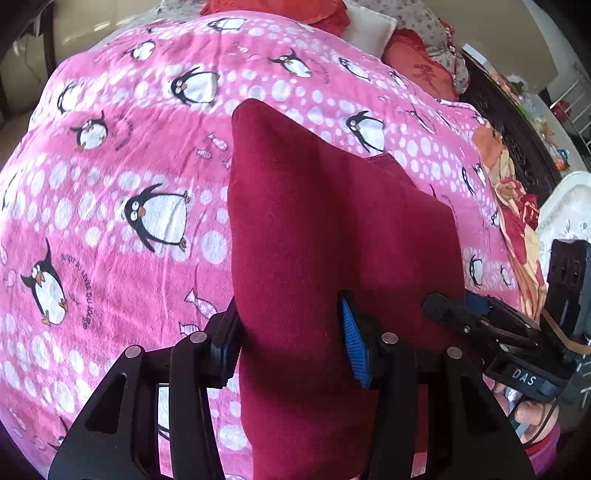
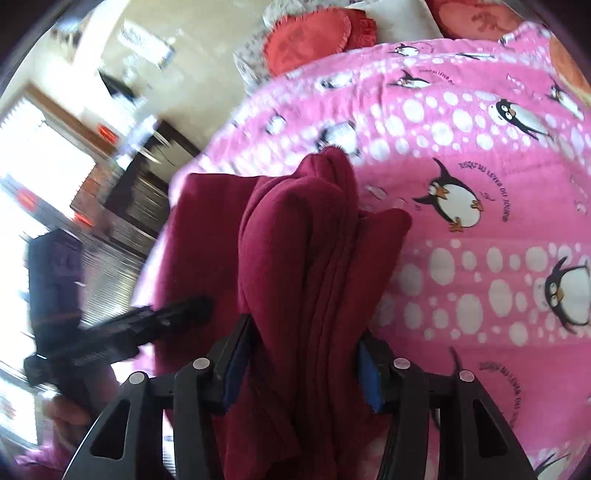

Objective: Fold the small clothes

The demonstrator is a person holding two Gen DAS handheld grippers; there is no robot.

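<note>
Both tools, left and right, clamped on the red garment, held bunched just above the penguin blanket. Looks mid-fold; still needs laying flat on the blanket and squaring up.

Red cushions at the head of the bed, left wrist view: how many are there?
2: one cushion at the top edge, cut off by the frame; another to its right. More may be hidden.

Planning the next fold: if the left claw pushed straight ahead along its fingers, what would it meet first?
The dark red garment already clamped in the left claw; past it, probably the pink penguin blanket, though depth is unclear.
</note>
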